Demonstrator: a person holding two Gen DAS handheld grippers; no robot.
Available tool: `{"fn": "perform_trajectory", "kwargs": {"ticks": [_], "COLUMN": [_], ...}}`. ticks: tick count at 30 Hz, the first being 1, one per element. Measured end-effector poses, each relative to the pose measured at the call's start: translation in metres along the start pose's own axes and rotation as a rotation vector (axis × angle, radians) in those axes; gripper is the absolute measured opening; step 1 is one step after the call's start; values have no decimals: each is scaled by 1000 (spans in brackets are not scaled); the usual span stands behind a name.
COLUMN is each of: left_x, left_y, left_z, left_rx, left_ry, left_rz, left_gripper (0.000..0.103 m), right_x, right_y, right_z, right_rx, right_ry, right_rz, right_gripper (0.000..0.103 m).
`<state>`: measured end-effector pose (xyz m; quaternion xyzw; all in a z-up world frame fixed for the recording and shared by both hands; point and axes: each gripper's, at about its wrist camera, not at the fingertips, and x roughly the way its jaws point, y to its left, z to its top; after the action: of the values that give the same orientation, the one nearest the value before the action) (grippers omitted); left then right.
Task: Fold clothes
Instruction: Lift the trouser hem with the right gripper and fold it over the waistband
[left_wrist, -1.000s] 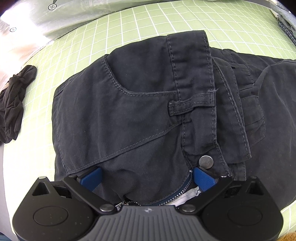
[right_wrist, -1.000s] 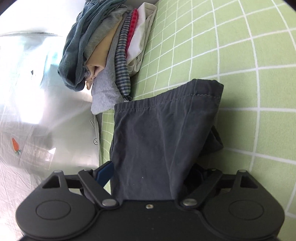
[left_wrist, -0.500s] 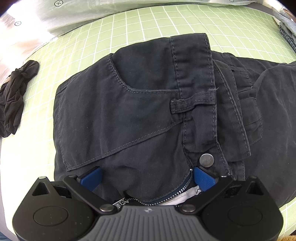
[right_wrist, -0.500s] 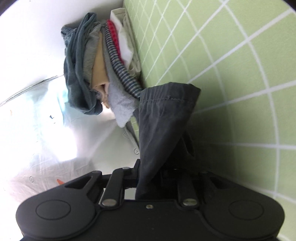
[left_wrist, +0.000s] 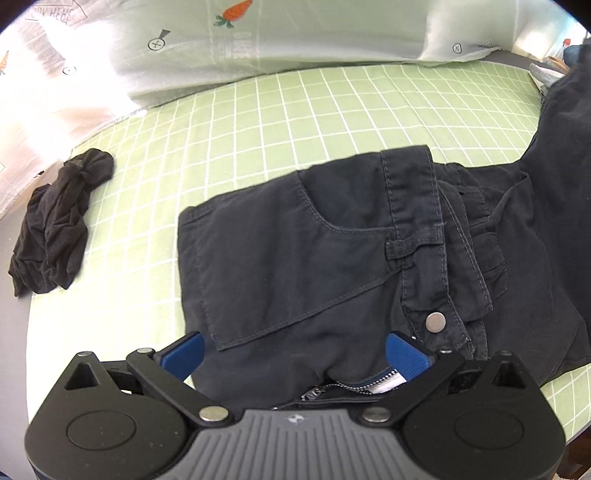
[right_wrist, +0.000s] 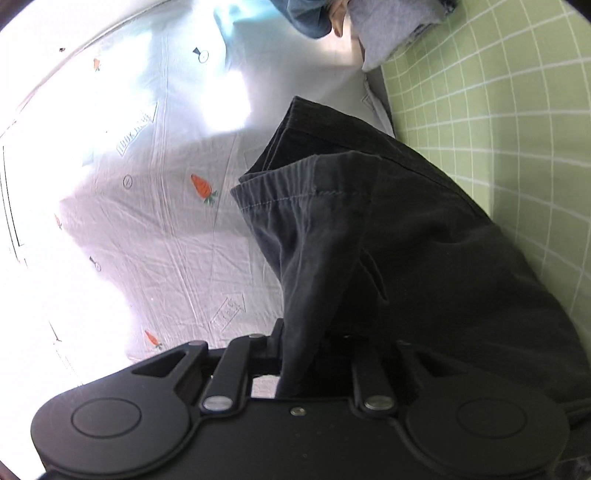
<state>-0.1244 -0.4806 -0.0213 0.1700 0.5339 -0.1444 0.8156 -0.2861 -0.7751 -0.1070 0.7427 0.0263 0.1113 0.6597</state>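
Note:
Dark navy trousers (left_wrist: 314, 258) lie on the green checked mat (left_wrist: 295, 118), waistband, button and open zip towards me. My left gripper (left_wrist: 295, 356) hovers over the fly, open, its blue pads (left_wrist: 183, 356) wide apart on either side of the cloth without pinching it. One trouser leg (left_wrist: 561, 129) rises at the right edge. In the right wrist view the hem of that leg (right_wrist: 332, 206) hangs lifted off the mat (right_wrist: 498, 110). My right gripper (right_wrist: 314, 354) is closing on it, fingers pinched on the bunched cloth.
A crumpled black garment (left_wrist: 55, 229) lies at the mat's left edge. A white sheet with carrot prints (left_wrist: 258, 37) runs behind the mat and fills the left of the right wrist view (right_wrist: 147, 221). A pile of folded clothes (right_wrist: 388, 33) sits at the mat's far end.
My right gripper closed on the trouser-leg hem, lifted it and swung to face the white sheet. My left gripper rose from the waistband, still open.

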Motion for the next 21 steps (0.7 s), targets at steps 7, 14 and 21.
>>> {"fn": "perform_trajectory", "kwargs": {"ticks": [7, 14, 21], "left_x": [-21, -12, -10], "left_y": [29, 58, 83], "left_z": [-3, -19, -30], "left_rx": [-14, -47, -75], "left_ry": [-60, -37, -24], "left_rz": [-8, -18, -18], "left_gripper": [103, 103, 103], "right_x": [43, 72, 93], "right_y": [-5, -20, -44], "right_z": [-66, -120, -160], "right_rx": [3, 15, 45], "right_ry": [140, 256, 348], "right_rz": [-10, -63, -146], "right_gripper": [14, 14, 15]}}
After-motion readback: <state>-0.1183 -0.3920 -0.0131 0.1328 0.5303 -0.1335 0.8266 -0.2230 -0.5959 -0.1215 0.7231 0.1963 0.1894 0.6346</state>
